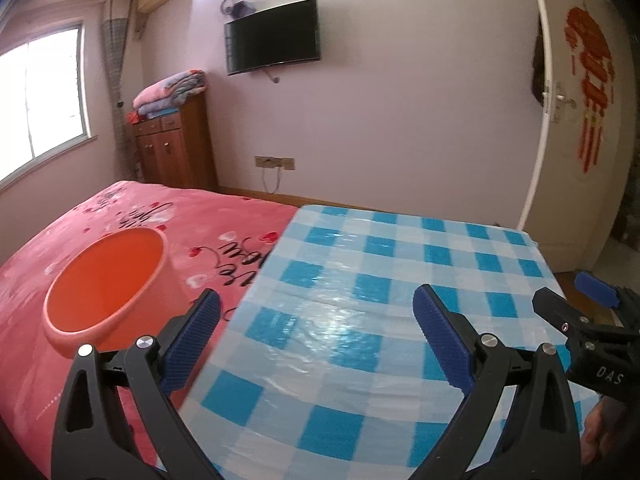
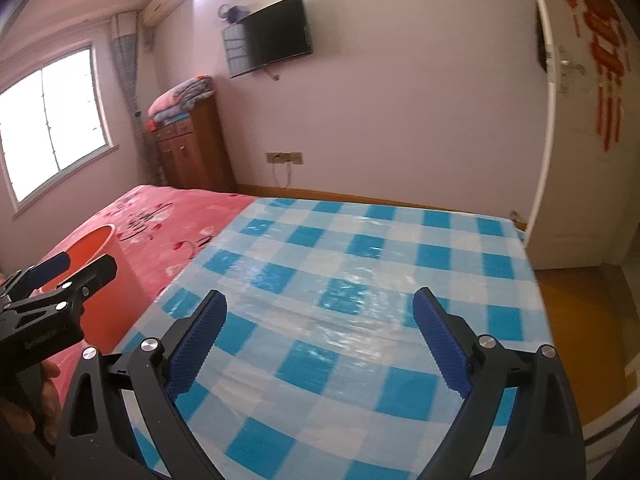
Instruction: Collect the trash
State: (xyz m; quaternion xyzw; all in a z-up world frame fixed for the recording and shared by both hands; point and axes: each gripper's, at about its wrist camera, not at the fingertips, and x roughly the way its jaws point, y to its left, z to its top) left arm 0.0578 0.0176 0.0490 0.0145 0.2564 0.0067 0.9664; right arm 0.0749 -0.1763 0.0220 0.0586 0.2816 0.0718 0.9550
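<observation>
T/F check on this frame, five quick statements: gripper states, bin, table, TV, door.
1. Both grippers are open. True: the left gripper and the right gripper each have their fingers spread wide with nothing between them.
2. The orange bin stands on the checked table. False: it is beside the table, against the pink bedspread.
3. Trash lies on the table. False: no trash shows on the blue and white cloth in either view.
4. A dark TV hangs on the wall. True.
5. The door carries a green ornament. False: the ornament is red.
</observation>
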